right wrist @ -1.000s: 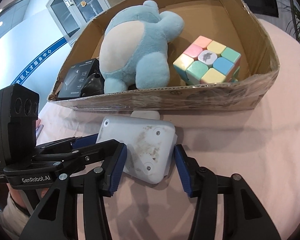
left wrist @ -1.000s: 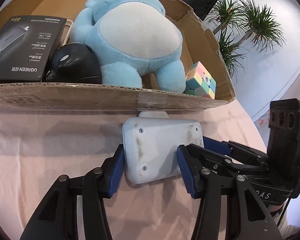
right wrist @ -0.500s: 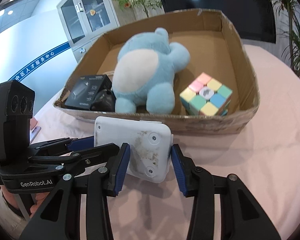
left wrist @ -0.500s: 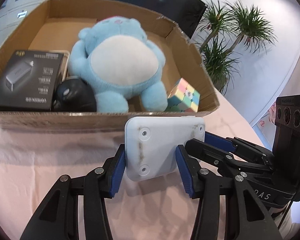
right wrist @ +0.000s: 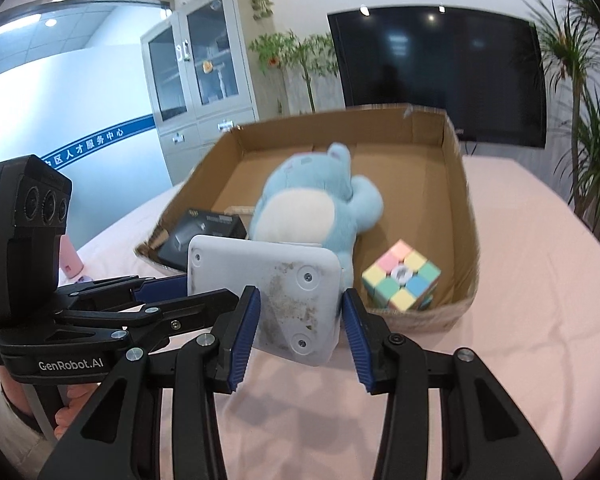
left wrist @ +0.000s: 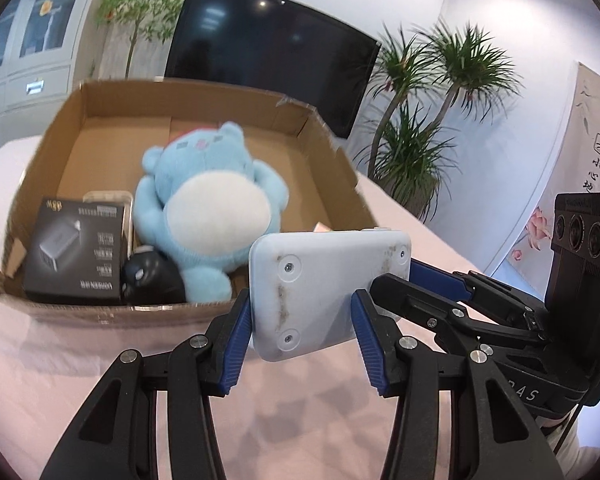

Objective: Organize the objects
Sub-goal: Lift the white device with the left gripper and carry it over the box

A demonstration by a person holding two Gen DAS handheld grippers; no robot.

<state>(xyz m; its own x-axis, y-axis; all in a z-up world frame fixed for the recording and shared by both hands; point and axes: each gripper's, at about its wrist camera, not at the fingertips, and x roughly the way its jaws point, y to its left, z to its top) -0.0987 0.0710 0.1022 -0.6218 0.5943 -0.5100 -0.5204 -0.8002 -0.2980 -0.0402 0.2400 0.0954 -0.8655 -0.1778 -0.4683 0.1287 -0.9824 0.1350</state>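
Observation:
A white flat device [left wrist: 328, 280] with screws and dirty smears on its underside hangs in the air just before the cardboard box's [left wrist: 80, 316] near wall. My left gripper [left wrist: 302, 332] is shut on one end of it. My right gripper [right wrist: 300, 320] is shut on the other end, and also shows as the right gripper [left wrist: 412, 284] at the device's right edge. In the box lie a blue plush toy [left wrist: 212, 200], a black product carton [left wrist: 76, 256], a black rounded object [left wrist: 152, 280] and a pastel puzzle cube [right wrist: 400, 276].
The box stands on a table under a pink cloth [right wrist: 520, 320]. A pink bottle [right wrist: 70, 256] stands at the far left. Behind are a dark screen [left wrist: 268, 48], potted plants [left wrist: 420, 128] and a grey cabinet [right wrist: 204, 72]. The back half of the box floor is bare.
Both grippers have risen with the white device, lifting it off the cloth to about the level of the box's near wall. More of the room behind has come into view.

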